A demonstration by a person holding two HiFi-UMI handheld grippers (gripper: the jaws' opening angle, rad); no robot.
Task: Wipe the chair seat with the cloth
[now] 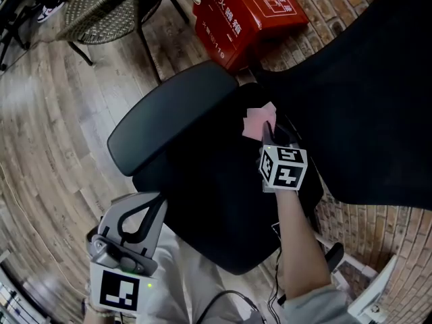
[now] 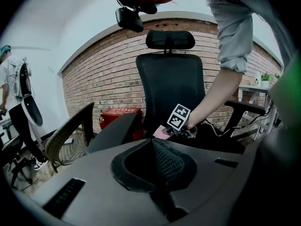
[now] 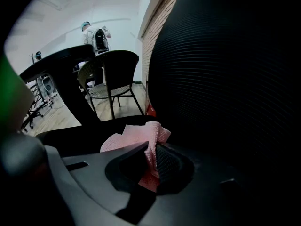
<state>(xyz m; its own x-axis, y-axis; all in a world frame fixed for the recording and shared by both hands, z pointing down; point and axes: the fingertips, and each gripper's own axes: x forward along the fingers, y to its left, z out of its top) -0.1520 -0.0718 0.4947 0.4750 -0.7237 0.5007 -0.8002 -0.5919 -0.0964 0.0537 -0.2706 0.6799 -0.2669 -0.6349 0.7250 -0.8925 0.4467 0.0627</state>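
- Right gripper view is showing our right claw (image 3: 151, 158) pinched tight on a fold of the pink cloth (image 3: 134, 136), with the rest of the fabric bunching out ahead of the jaws.
- Moving outward, the cloth appears to be resting on the black chair seat (image 1: 209, 201), at its rear edge just beside the mesh backrest (image 3: 225, 79).
- Our left claw (image 2: 155, 161) is hanging off the seat's front corner, jaws together with nothing between them, and is taking no part.
- We are judging the wiping step to be in hand, with most of the seat lying in front of the cloth.
- Next, we are reckoning on pressing the cloth flat and drawing it forward across the seat, gripping firmly so the fabric is not slipping out.
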